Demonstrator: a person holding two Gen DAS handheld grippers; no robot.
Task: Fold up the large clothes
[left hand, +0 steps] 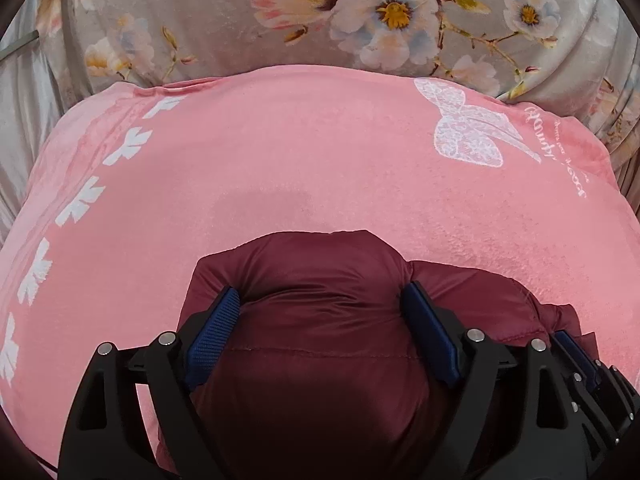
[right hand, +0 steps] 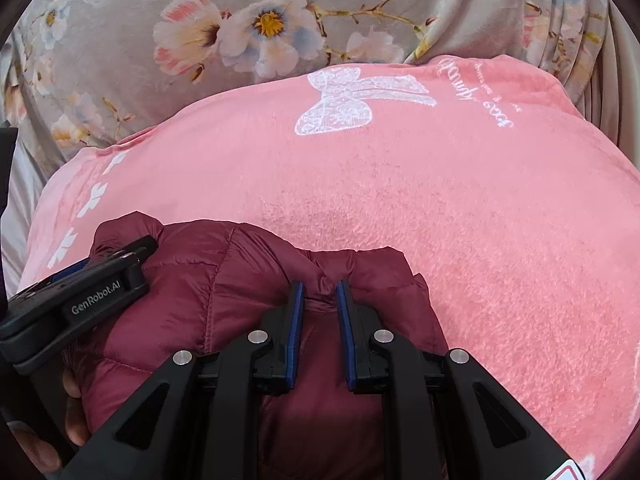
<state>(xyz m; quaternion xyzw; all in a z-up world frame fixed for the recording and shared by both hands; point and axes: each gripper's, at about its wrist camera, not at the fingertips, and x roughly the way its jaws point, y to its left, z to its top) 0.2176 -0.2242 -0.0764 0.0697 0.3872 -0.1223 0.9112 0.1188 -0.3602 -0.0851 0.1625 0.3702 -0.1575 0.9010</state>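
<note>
We are working on a maroon puffer jacket (left hand: 320,320) that is lying bunched on a pink blanket (left hand: 320,152), with a floral sheet (left hand: 224,20) spreading beyond it. Our left gripper (left hand: 320,304) is straddling a thick fold of the jacket, its jaws standing wide; the blue pads (left hand: 212,328) are touching the padding on both sides, but we cannot tell whether they are pressing it. Our right gripper (right hand: 320,296) is pinching a small ridge of jacket fabric, jaws nearly together. In the right view the left gripper (right hand: 132,256) is sitting just beside it.
</note>
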